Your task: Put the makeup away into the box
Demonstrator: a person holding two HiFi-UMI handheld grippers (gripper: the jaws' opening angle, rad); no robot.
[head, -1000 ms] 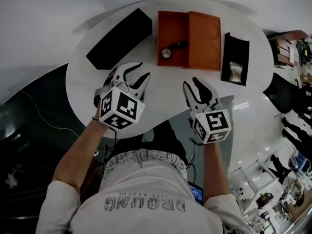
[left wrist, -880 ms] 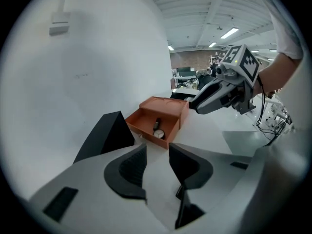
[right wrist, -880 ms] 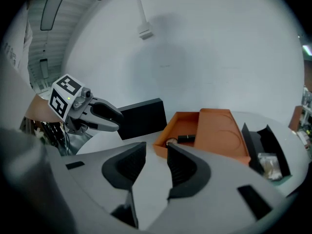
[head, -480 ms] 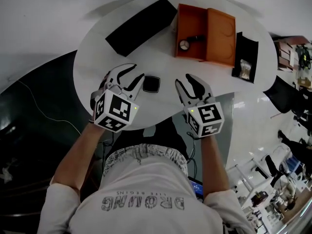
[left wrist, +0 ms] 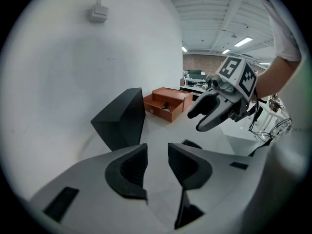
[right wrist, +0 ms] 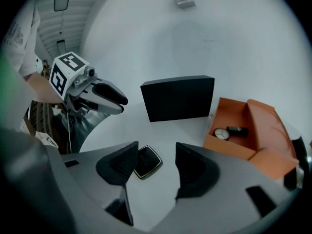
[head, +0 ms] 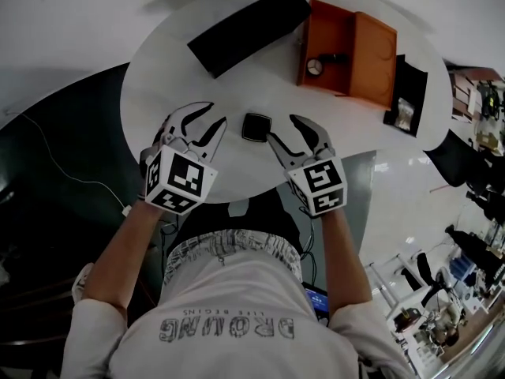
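bench: white oval top [head: 158,93]; a person stands at its near edge with a claw in each hand.
left claw: [left wrist: 157,155] over the near-left part of the bench, tilted down and away. The jaws stand partly apart with a narrow gap. Only bare bench shows between the pads, and it holds nothing.
right claw: [right wrist: 157,151] over the near-middle of the bench, right of the left claw. The jaws are wide apart and have just been opening; nothing is gripped.
compact: small square black case with a thin pale rim [head: 256,127], lying flat on the bench between the two claws. In the right gripper view it sits at the tip of that claw's left jaw, partly hidden behind the pad. The right pad is clear of it. Cannot tell whether the left pad touches it.
orange box: [head: 371,54] on the far right of the bench, open, well apart from the compact.
inside the box: a round pale-faced item [head: 314,66] and a short black tube [head: 338,57], near each other in the left half.
long black box: [head: 248,28] on the far side, left of the orange box, lying slantwise in the head view.
black tray: [head: 410,77] at the right edge of the bench, just beside the orange box, with a small pale packet [head: 405,109] in it.
task state: compact not yet in the orange box.
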